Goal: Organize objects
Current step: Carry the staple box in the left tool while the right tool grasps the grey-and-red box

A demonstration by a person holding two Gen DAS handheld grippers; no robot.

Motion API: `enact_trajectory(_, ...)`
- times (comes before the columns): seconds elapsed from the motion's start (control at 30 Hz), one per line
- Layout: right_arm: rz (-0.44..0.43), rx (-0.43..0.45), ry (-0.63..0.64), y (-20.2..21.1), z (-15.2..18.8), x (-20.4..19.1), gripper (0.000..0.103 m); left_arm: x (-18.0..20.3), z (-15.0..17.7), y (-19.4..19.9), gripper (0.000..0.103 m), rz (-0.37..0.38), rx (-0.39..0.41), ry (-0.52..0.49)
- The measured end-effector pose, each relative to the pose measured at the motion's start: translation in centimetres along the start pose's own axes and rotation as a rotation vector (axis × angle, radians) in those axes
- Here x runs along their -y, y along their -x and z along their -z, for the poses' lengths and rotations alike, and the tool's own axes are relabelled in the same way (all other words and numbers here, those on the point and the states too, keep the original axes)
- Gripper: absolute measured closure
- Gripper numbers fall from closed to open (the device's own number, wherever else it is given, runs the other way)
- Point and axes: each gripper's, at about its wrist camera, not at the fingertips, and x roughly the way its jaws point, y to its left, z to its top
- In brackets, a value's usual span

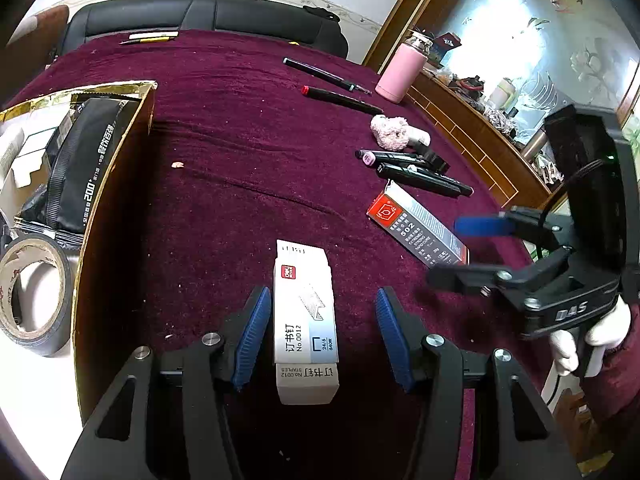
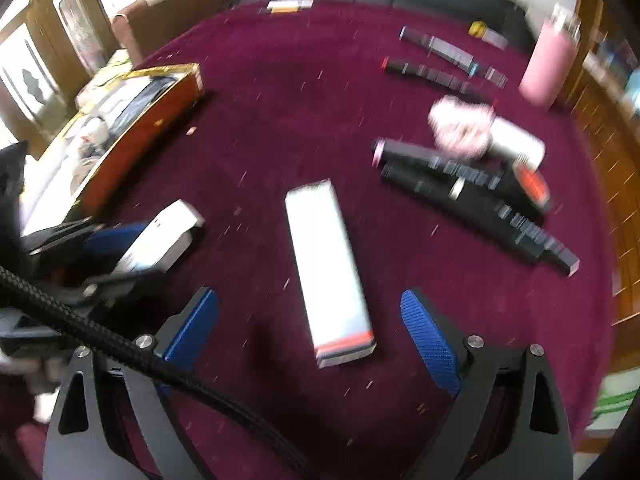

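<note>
A white staple box lies on the maroon tablecloth between the jaws of my left gripper. The left pad sits close beside the box and the right pad stands well clear of it, so the gripper is open. In the right wrist view the same box shows beside the left gripper. To its right lies a red-and-white glue box marked 502. My right gripper hangs over it, held by a white-gloved hand. The right wrist view is blurred; there the glue box lies between the wide-open fingers of the right gripper.
An open gold-rimmed box at the left holds a black pouch and a tape roll. Black markers, a pink fluffy item, two pens and a pink bottle lie at the right. A black sofa stands behind the table.
</note>
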Motion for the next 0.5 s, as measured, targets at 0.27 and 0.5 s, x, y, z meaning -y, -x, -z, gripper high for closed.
enact_trajectory(0.27,0.141,-0.029,0.064,-2.0,-0.2,-1.5,0.067,3.7,0.8,-1.0,0.078,-0.23,-0.021,-0.19)
enact_trajectory(0.5,0.023,-0.009,-0.059,-1.3,-0.1,-0.9,0.078,3.1,1.6,1.2,0.078,-0.171,0.041,-0.148)
